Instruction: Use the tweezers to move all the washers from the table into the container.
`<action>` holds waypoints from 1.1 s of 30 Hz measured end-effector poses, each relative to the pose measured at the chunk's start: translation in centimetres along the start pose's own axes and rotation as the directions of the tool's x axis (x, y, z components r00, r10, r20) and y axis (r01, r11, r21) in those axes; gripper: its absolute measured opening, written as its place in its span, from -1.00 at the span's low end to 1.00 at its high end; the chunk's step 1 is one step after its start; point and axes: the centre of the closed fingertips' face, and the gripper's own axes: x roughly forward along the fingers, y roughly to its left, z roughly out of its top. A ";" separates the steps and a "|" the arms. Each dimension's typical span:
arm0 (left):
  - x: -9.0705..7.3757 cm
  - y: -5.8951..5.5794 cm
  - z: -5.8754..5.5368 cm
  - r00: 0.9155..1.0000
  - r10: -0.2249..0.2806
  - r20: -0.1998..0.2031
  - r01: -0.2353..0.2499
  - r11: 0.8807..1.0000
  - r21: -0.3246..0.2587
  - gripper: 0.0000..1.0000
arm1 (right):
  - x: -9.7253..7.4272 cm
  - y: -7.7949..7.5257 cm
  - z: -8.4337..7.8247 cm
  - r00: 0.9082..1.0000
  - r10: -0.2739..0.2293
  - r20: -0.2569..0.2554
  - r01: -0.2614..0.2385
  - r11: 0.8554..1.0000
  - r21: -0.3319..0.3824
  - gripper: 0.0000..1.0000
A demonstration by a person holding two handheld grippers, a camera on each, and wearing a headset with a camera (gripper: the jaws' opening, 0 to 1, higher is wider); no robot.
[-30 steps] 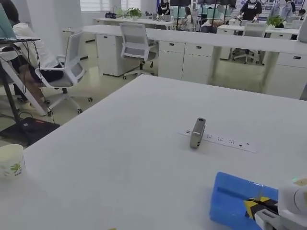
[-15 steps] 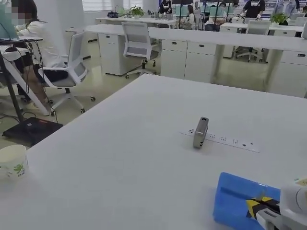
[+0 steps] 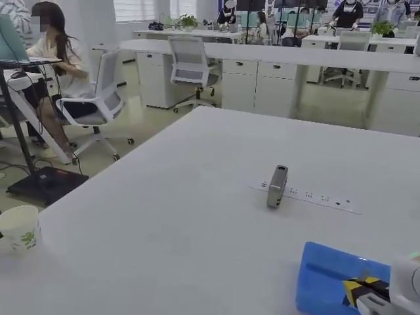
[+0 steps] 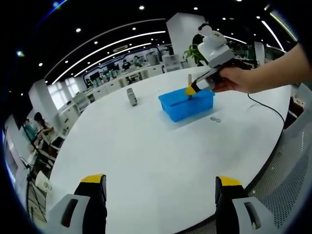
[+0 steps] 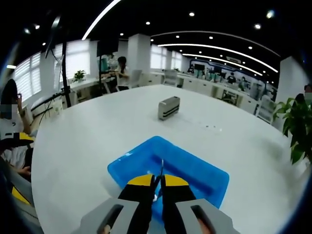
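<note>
Far left on the white table (image 3: 164, 216), a white paper cup with a green print (image 3: 18, 228) stands near the edge. The left gripper (image 4: 161, 180) hovers, jaws spread wide, nothing between them. Mid-table sits a small grey metal block (image 3: 277, 186). Over on the right, the right gripper (image 5: 157, 181) pinches slim metal tweezers (image 5: 161, 168), tips inside the blue plastic container (image 5: 122, 168). Small metal washers (image 4: 214, 118) lie on the table just beside it.

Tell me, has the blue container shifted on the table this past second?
No. The blue container keeps its offset from the power strip; only the camera moved.
</note>
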 end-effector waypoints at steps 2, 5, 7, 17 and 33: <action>0.0 0.0 0.0 1.000 0.001 0.003 -0.001 1.000 0.000 0.89 | -0.1 -0.1 -0.1 1.000 -0.004 -0.006 0.004 1.000 0.006 -0.95; -0.1 0.1 0.1 1.000 0.004 0.008 -0.004 1.000 -0.005 0.90 | -0.3 -0.4 -0.1 1.000 -0.008 -0.001 0.008 1.000 0.021 -0.95; -0.1 0.1 0.2 1.000 0.004 0.013 -0.004 1.000 -0.007 0.90 | -0.6 -0.5 0.3 1.000 -0.002 0.011 0.002 0.999 0.043 -0.95; -0.2 0.1 0.4 1.000 0.006 0.028 -0.005 1.000 -0.007 0.90 | -3.1 -0.4 3.4 0.995 -0.013 0.098 0.007 0.998 0.068 -0.94; -0.4 0.3 0.8 0.999 0.014 0.048 -0.013 1.000 -0.011 0.90 | -7.7 -0.2 7.5 0.977 -0.025 0.211 0.019 0.999 0.034 -0.95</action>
